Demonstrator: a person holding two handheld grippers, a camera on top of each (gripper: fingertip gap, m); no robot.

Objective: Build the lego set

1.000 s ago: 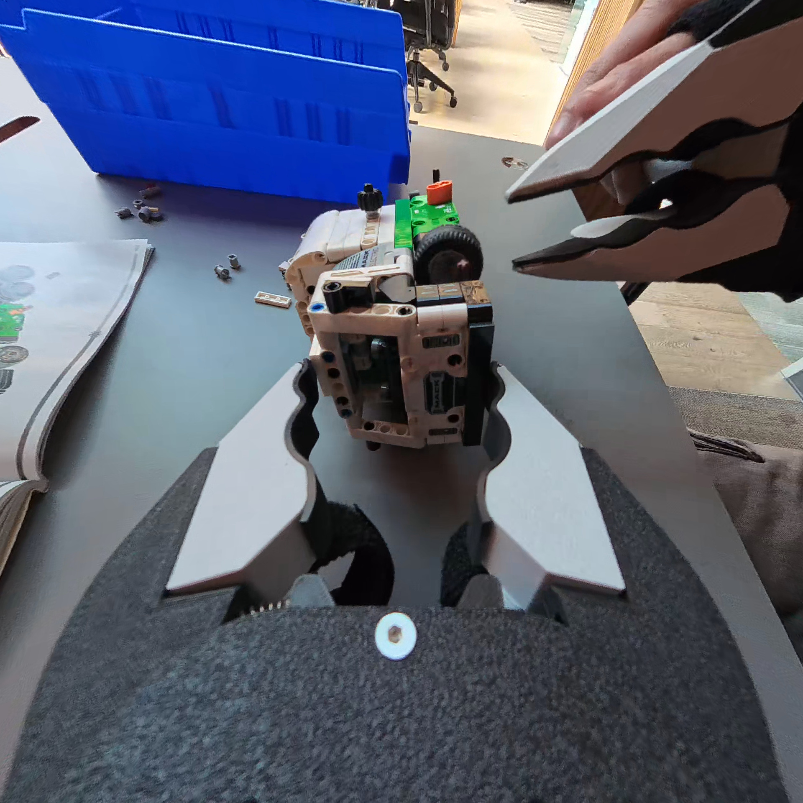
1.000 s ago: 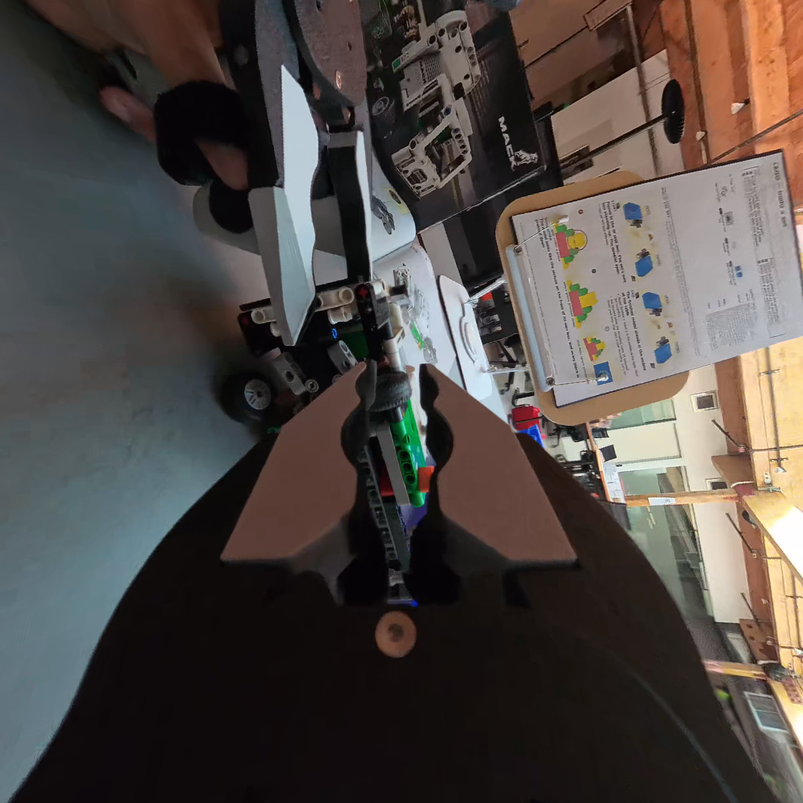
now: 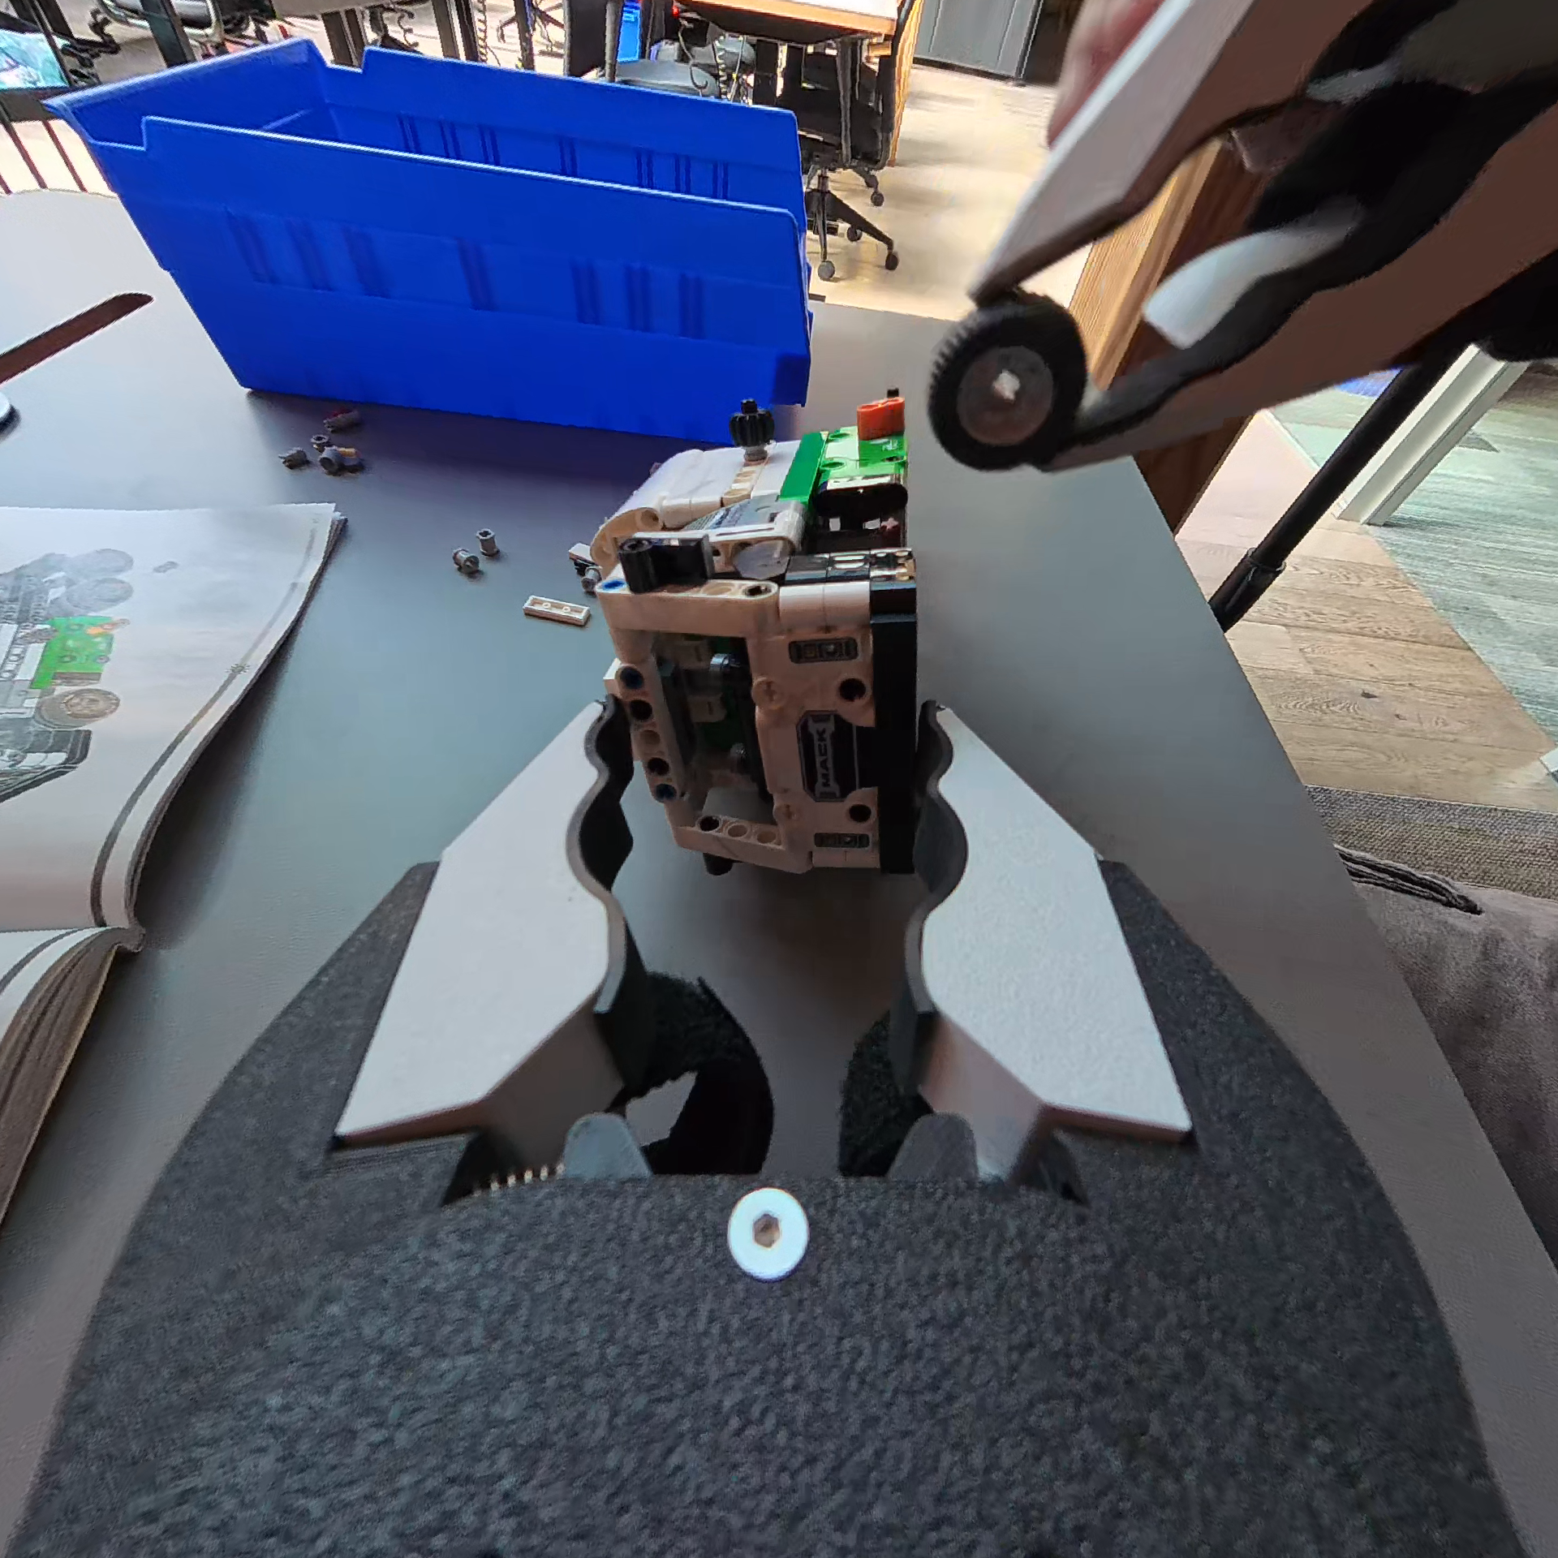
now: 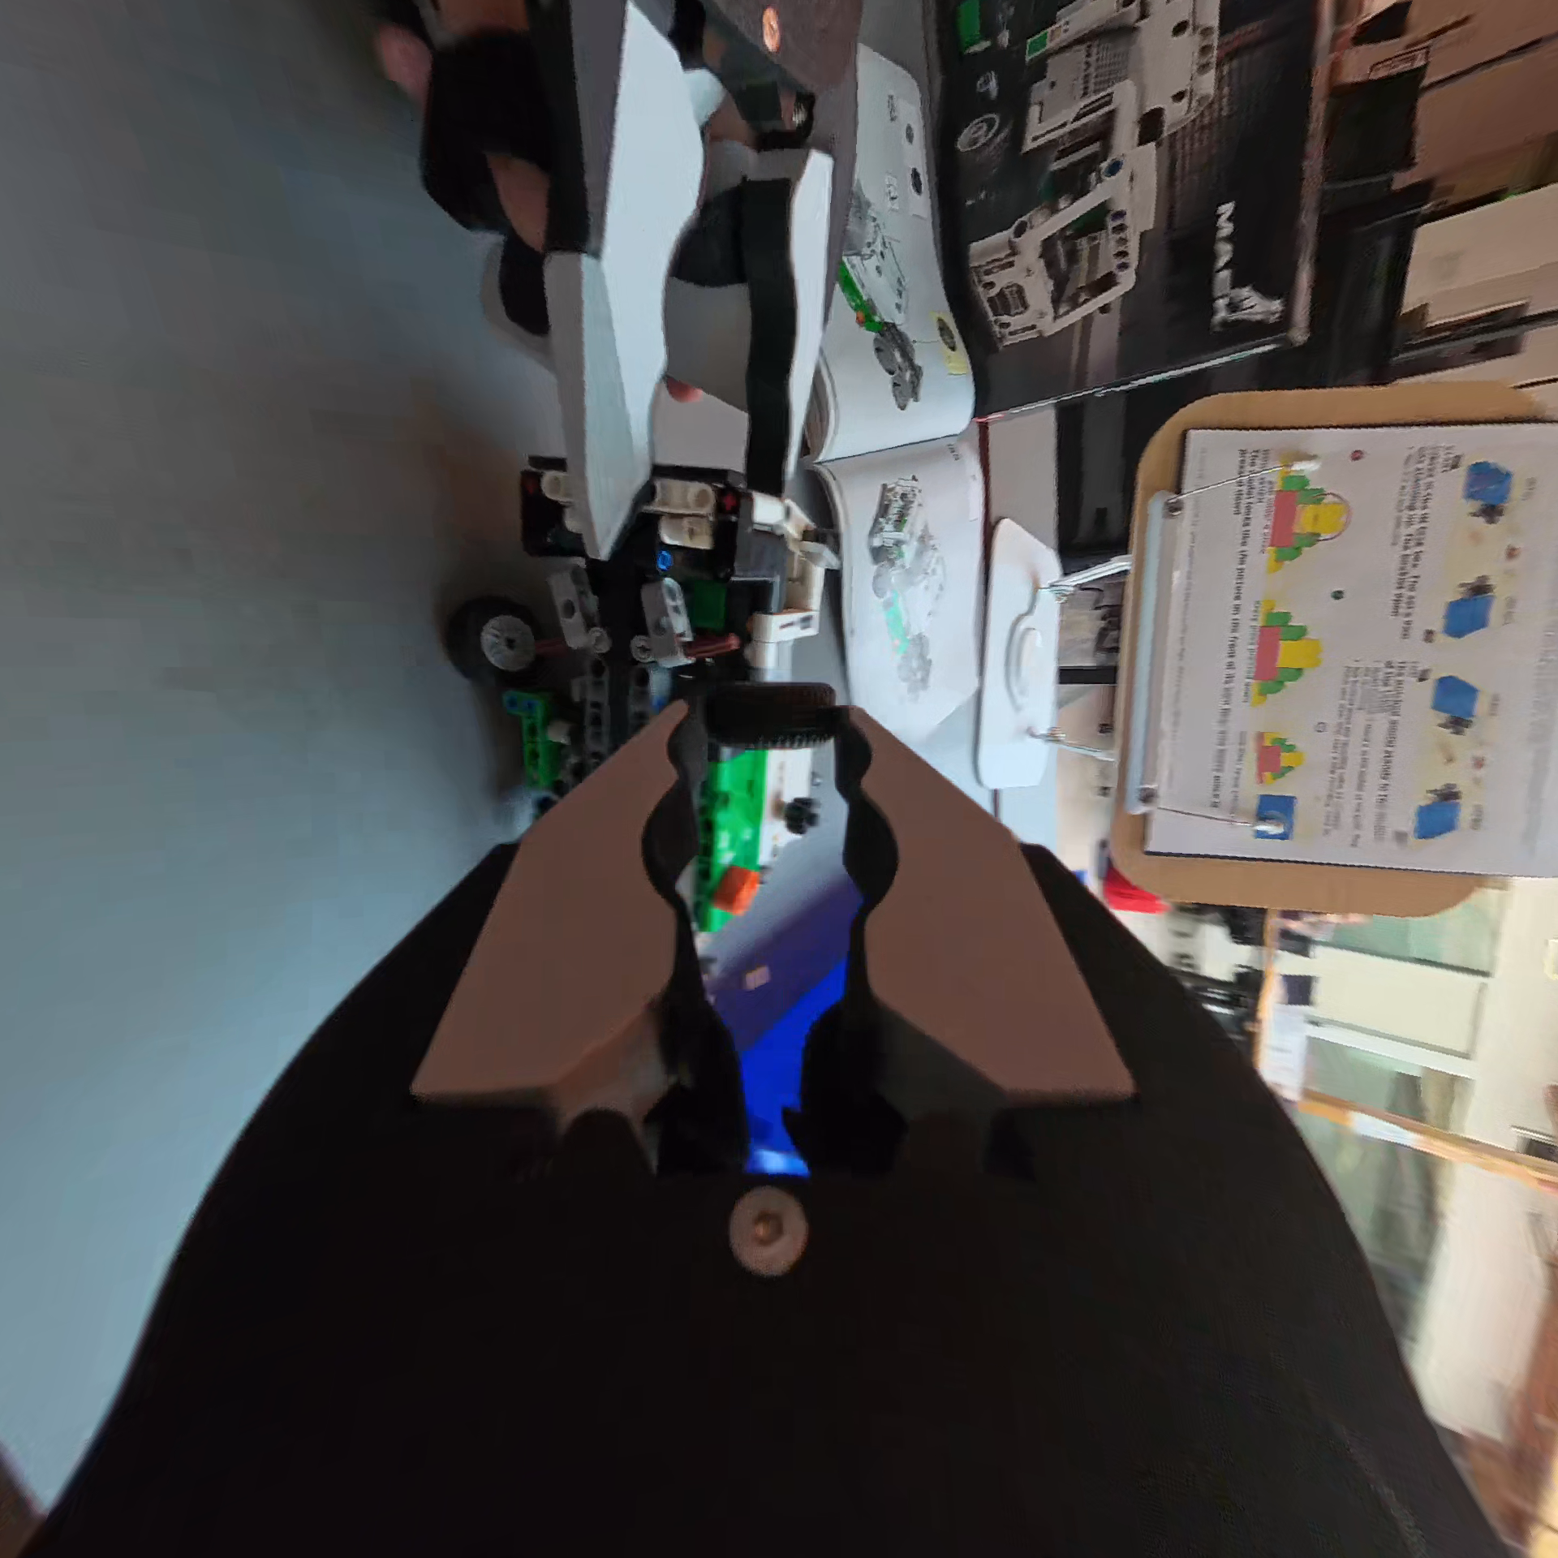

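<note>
Right hand-held gripper [image 3: 1024,384] now grasps 1 black wheel [image 3: 1006,385], pulled off the truck model [image 3: 759,666] since 1 s ago; wheel hangs above the desk [image 3: 1054,641]. Left hand-held gripper [image 3: 763,750] clenches the model's cab; wheel likely needs refitting.

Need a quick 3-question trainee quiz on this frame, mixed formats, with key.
1. True or false: the right gripper is empty.
2. The left gripper has its fingers on either side of: A) the blue bin B) the truck model C) the instruction booklet
3. Fill in: the loose small parts lie on the table between the booklet and the ____.

Key
1. False: it is shut on a black wheel, held in the air above the model.
2. B
3. truck model
</note>
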